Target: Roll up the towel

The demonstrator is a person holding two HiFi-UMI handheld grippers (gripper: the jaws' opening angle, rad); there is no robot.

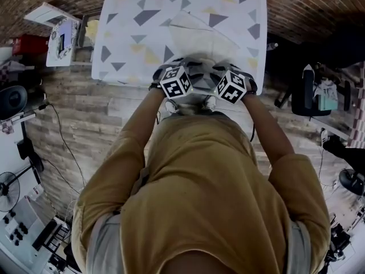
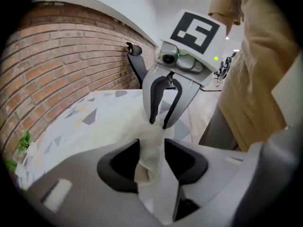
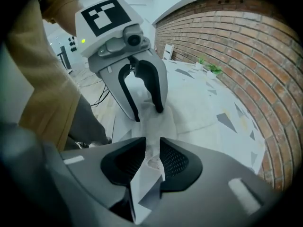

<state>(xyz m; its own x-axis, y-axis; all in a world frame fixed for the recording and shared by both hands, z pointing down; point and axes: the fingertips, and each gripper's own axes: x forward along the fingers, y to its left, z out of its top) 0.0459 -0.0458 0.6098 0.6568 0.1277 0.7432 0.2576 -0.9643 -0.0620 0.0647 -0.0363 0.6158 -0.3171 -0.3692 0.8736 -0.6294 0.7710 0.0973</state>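
Towel (image 1: 197, 36) near edge pinched by jaws of left gripper (image 2: 152, 157) and right gripper (image 3: 151, 160); rolling seems barely begun. Next move likely needs both turning the edge forward evenly.

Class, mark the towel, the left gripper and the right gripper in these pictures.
towel (image 1: 199, 39): head view, its flat middle.
left gripper (image 2: 151, 143): left gripper view, midway between its fingertips.
right gripper (image 3: 152, 143): right gripper view, midway between its fingertips.
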